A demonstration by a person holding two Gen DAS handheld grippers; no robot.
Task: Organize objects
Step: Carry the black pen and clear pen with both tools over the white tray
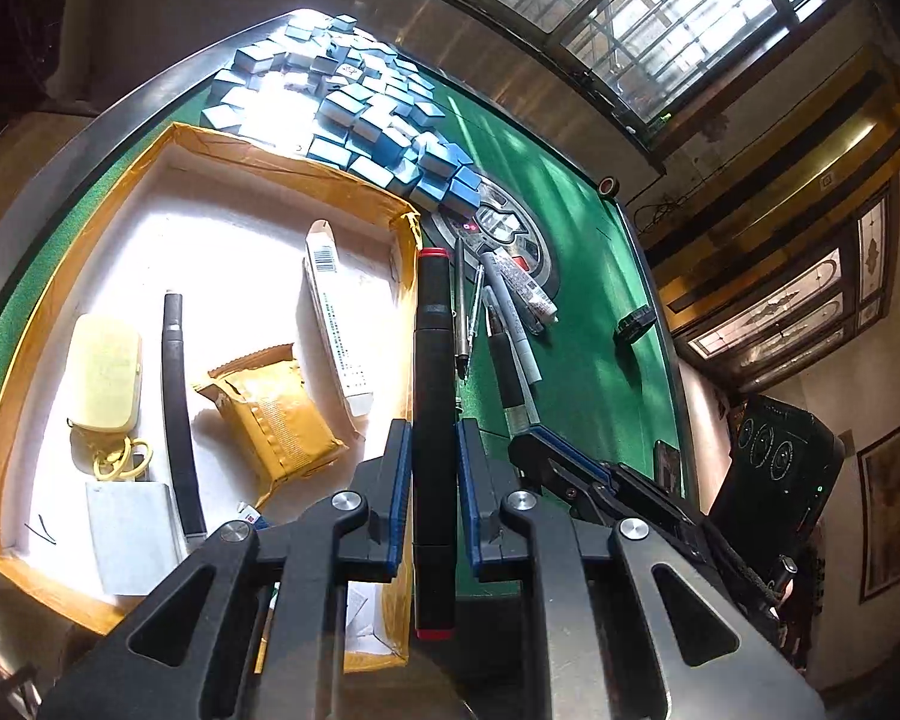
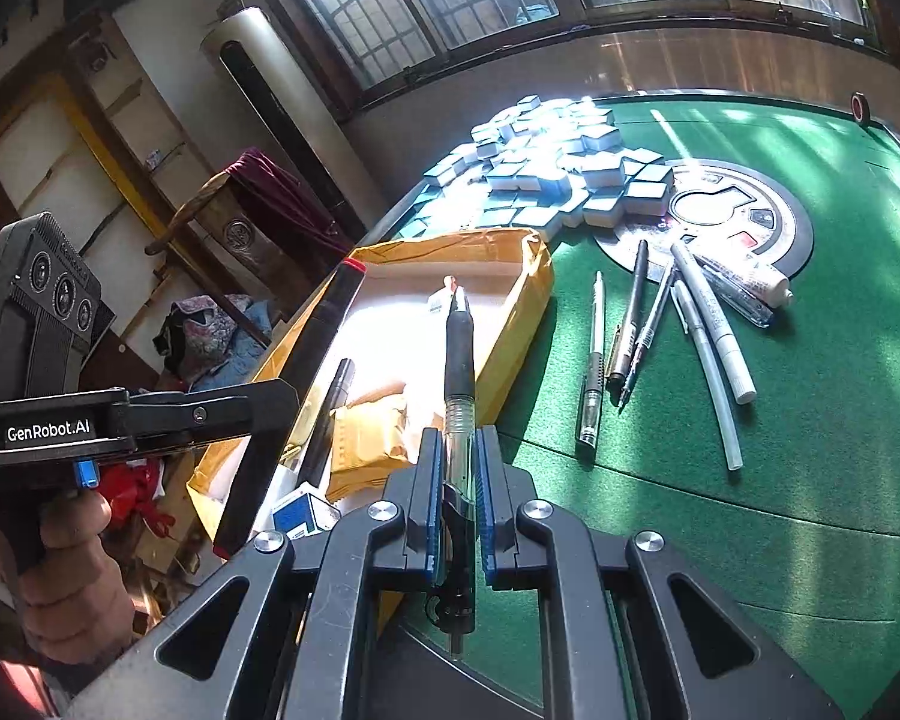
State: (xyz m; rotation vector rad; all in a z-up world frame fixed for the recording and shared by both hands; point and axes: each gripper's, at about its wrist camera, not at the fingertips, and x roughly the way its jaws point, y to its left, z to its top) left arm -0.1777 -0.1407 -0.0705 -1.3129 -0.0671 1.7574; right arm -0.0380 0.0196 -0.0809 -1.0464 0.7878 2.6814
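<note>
Both tools loaded: left gripper clamped on a thick black marker with red end caps, held lengthwise above the near wall of the shallow tape-edged cardboard box; right gripper pinched on a clear-barrelled pen with black rubber grip, tip aimed towards the same box. Likely trouble: marker gripped near its middle with long overhang either way, so liable to tip or catch the box wall on release and roll out onto the green felt tabletop; pen held by a slick barrel, apt to slide through the pads; two tools converging on one box, risk of knocking together. Already inside: pale yellow case, crumpled yellow packet, white barcoded carton, so little room to drop cleanly. Loose pens waiting on the felt, beside a heap of blue-backed mahjong tiles. Sunlit barred windows behind, cluttered shelves and a wooden chair off to one side
</note>
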